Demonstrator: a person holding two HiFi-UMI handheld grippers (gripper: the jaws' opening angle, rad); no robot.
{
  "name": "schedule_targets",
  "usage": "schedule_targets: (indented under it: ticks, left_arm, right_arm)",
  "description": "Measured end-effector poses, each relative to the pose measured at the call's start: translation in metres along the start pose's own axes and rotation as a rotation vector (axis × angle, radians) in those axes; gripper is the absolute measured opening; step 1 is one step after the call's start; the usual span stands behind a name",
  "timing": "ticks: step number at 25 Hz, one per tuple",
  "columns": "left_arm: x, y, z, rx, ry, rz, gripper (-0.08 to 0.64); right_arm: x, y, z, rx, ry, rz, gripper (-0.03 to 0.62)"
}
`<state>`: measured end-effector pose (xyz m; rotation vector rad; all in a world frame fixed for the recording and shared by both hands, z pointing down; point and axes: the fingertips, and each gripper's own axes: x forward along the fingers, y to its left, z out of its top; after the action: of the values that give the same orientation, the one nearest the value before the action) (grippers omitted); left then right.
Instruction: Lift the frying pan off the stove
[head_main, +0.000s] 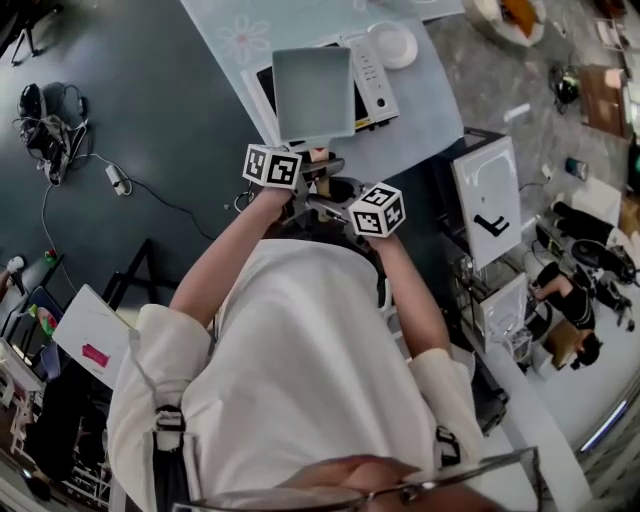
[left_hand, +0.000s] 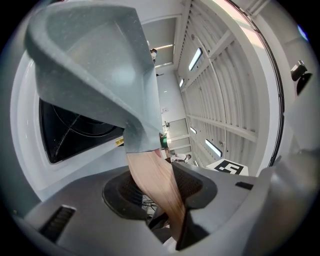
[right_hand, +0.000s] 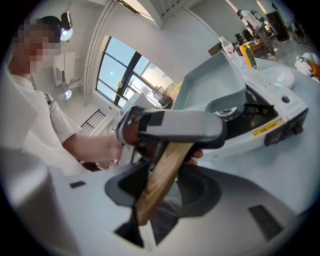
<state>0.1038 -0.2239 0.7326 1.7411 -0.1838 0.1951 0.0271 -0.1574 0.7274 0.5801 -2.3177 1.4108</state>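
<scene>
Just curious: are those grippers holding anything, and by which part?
Both the left gripper and the right gripper clamp the frying pan by its wooden handle.

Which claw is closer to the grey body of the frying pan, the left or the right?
Left. The left claw grips the wooden handle just beside the frying pan body; the right claw grips the same handle farther back, near its free end.
</scene>
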Motion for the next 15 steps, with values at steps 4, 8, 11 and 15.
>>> schedule_targets:
  ticks: [4,8,11,15]
  left_arm:
    - [-0.009,-0.020,-0.006,0.007,0.014,-0.024,0.178]
    - [-0.016,-0.040,-0.013,0.024,0.025,-0.039,0.178]
    - [-0.020,-0.052,-0.021,0.049,0.032,-0.032,0.178]
    - [-0.021,-0.067,-0.027,0.067,0.020,-0.028,0.178]
  right_arm:
    - [-0.006,0.021,0.002,-0.011,-0.033,-0.014,0.199]
    - [-0.014,0.039,0.002,-0.030,-0.067,-0.014,0.201]
    - [-0.019,0.051,-0.002,-0.047,-0.081,-0.012,0.201]
    - [-0.028,0.062,-0.005,-0.078,-0.083,-0.012,0.202]
